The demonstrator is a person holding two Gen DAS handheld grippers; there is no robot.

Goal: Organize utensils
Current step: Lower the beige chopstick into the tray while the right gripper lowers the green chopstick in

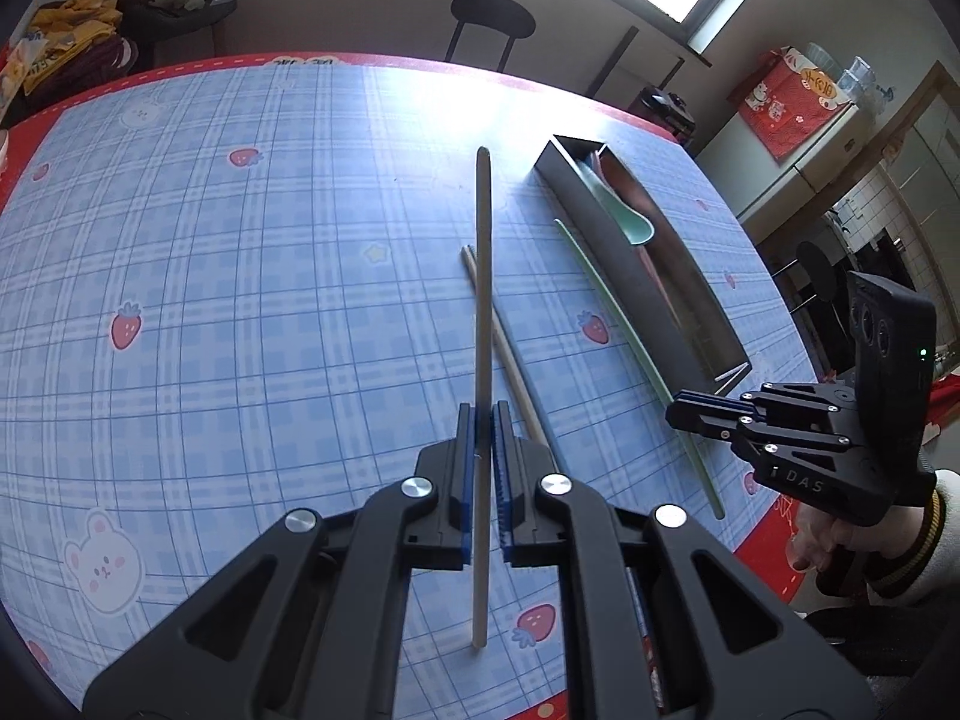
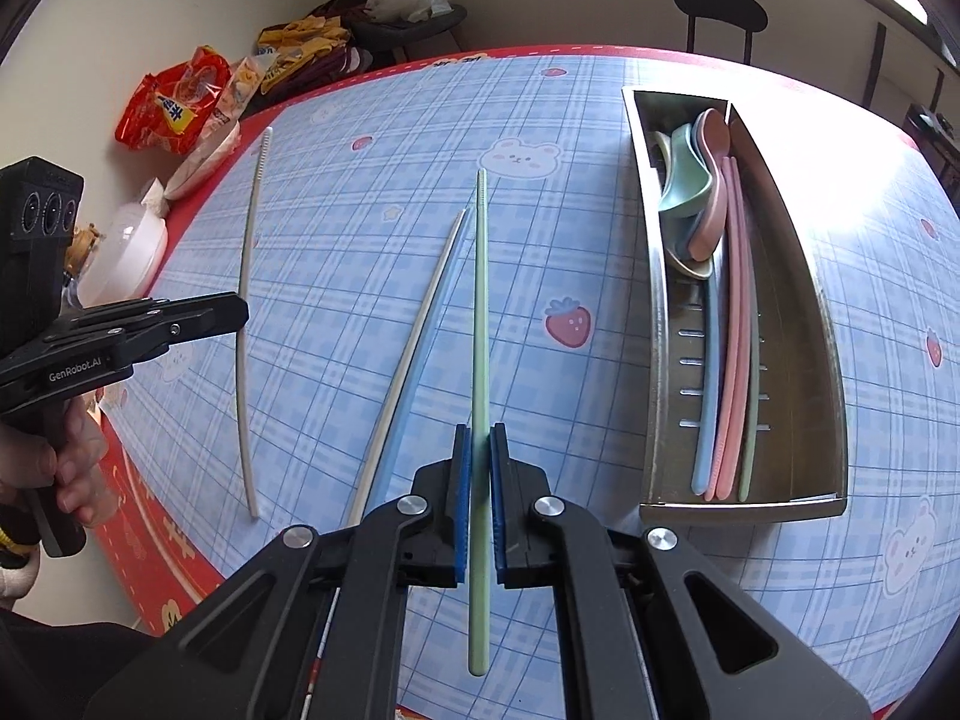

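Note:
My left gripper (image 1: 482, 420) is shut on a beige chopstick (image 1: 482, 300) that points forward over the blue checked tablecloth. A second beige chopstick (image 1: 510, 360) lies under it. My right gripper (image 2: 479, 438) is shut on a green chopstick (image 2: 480, 330); it shows in the left wrist view (image 1: 612, 306) beside the metal utensil tray (image 1: 630, 276). The tray (image 2: 660, 300) holds green and pink spoons (image 2: 696, 192) and pink, blue and green chopsticks (image 2: 729, 360). A white chopstick (image 2: 414, 354) and a blue one (image 2: 420, 384) lie left of the green one. The left gripper (image 2: 240, 309) holds its chopstick (image 2: 246, 312) at the far left.
Snack bags (image 2: 180, 102), a white bowl (image 2: 126, 252) and clothes (image 2: 312, 48) sit at the table's far left edge. A black stool (image 1: 492, 24) stands behind the table. A red cloth border (image 2: 150, 540) marks the table's near edge.

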